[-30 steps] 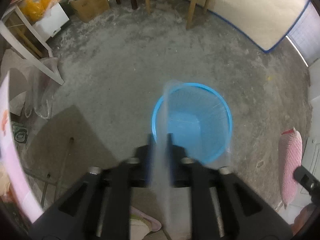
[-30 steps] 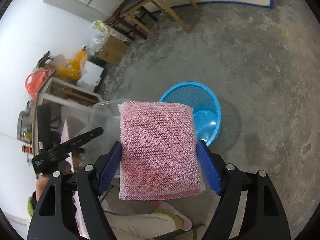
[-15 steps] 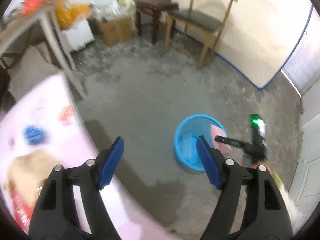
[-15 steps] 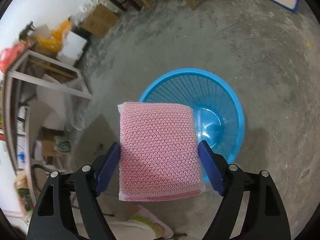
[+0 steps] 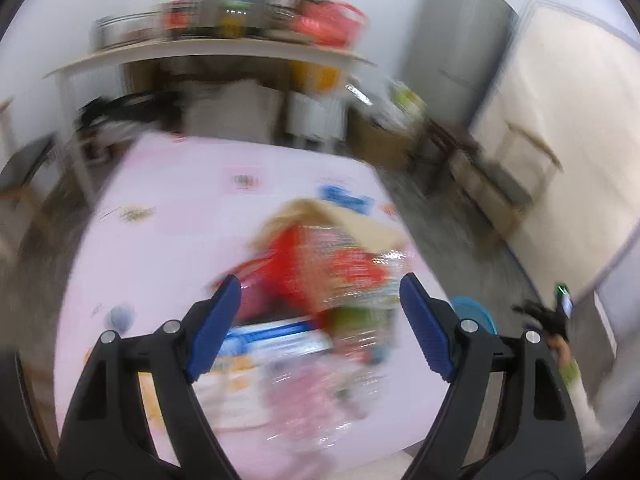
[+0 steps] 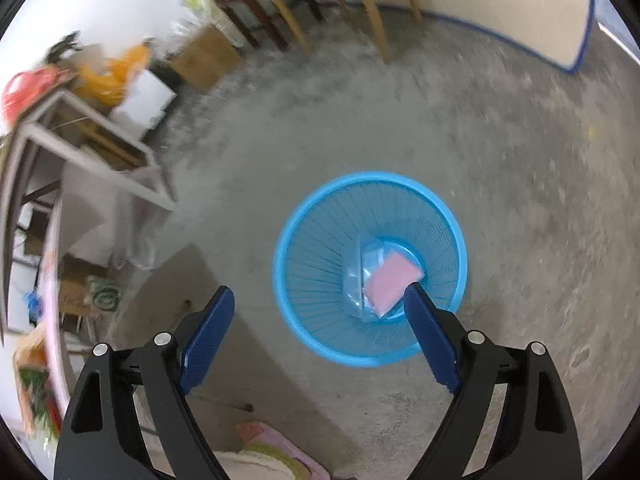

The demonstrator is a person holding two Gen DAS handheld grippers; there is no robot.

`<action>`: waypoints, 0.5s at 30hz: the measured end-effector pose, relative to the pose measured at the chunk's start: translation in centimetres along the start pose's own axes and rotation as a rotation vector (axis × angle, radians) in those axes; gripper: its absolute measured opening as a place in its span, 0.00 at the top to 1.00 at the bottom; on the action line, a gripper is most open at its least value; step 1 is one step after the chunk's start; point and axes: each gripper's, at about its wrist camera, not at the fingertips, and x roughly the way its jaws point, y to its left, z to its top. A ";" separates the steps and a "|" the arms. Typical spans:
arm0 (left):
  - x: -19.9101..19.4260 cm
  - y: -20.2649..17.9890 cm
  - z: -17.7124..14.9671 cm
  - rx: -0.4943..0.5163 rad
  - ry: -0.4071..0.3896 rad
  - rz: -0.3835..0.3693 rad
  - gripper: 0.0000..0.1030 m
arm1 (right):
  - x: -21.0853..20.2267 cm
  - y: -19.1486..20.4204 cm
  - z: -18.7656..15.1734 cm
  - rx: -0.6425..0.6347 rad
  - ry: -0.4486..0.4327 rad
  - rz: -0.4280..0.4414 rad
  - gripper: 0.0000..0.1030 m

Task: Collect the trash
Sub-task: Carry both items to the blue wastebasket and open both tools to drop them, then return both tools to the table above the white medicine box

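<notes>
Trash is partly collected, as we read it: a pink sponge point(image 6: 394, 282) already lies at the bottom of the blue basket point(image 6: 288, 236), leaning on a crumpled clear plastic piece point(image 6: 354, 276). Both sit just ahead of our right claw point(image 6: 320, 306), close to its right finger, well below it on the concrete floor point(image 6: 520, 184). That claw is spread wide and carries nothing.

More remains. Our left claw point(image 5: 320, 300), also spread and empty, points at a heap of wrappers point(image 5: 332, 276) on the pink table point(image 5: 160, 216). The heap lies directly between and just beyond its fingers. Motion blur hides detail, so we cannot count the pieces or say exactly what each is. We make out a red packet, a crinkly printed foil bag, a tan paper flap behind them, and a blue-and-white pack point(image 5: 276, 338) nearest the left finger. All look thin, light and crushable.

Our guess is that the next grab falls to the left claw, and that slippery foil could slide out of a shallow pinch.
</notes>
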 end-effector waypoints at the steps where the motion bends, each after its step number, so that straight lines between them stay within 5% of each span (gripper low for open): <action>1: -1.0 1.7 -0.6 -0.029 -0.022 0.018 0.25 | -1.4 0.9 -0.3 -0.022 -0.018 0.008 0.18; 9: -7.2 13.2 -6.1 -0.221 -0.146 0.113 0.20 | -11.8 13.2 -5.7 -0.276 -0.107 0.185 0.17; 15: -7.2 15.2 -10.6 -0.245 -0.127 0.101 0.20 | -15.4 23.4 -10.7 -0.503 -0.079 0.348 0.17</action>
